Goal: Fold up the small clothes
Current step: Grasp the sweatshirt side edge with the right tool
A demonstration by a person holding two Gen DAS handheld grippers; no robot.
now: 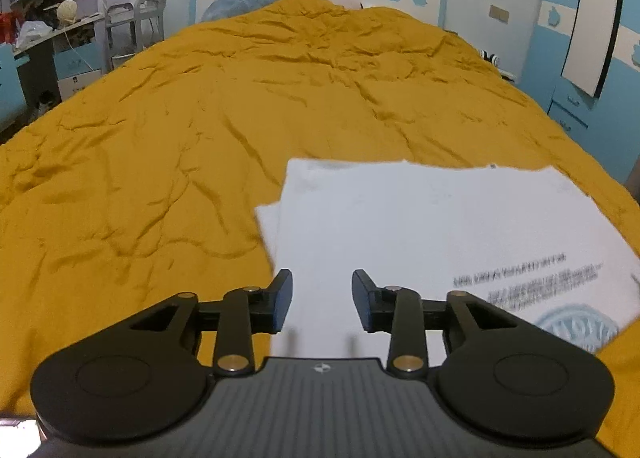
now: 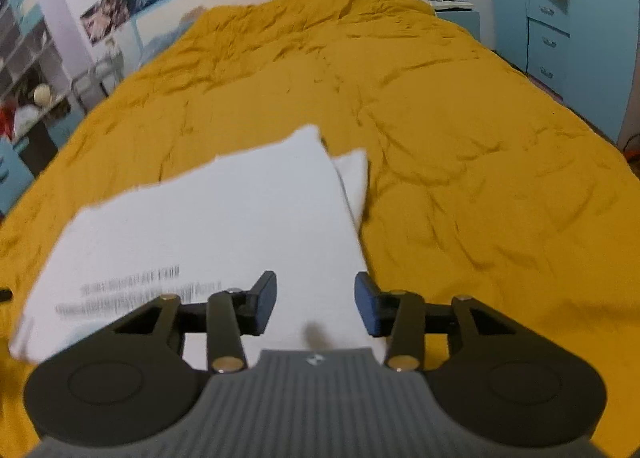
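A white shirt (image 1: 420,226) lies flat on the bed, on the wrinkled yellow cover (image 1: 160,130), with one sleeve (image 2: 354,174) showing from under its far corner. Dark printed lines (image 1: 528,278) are on it, too blurred to read. The left tool (image 1: 322,300) is above the shirt's left edge with its jaws apart and nothing between them. The right tool (image 2: 316,304) is above the right edge, also spread and empty.
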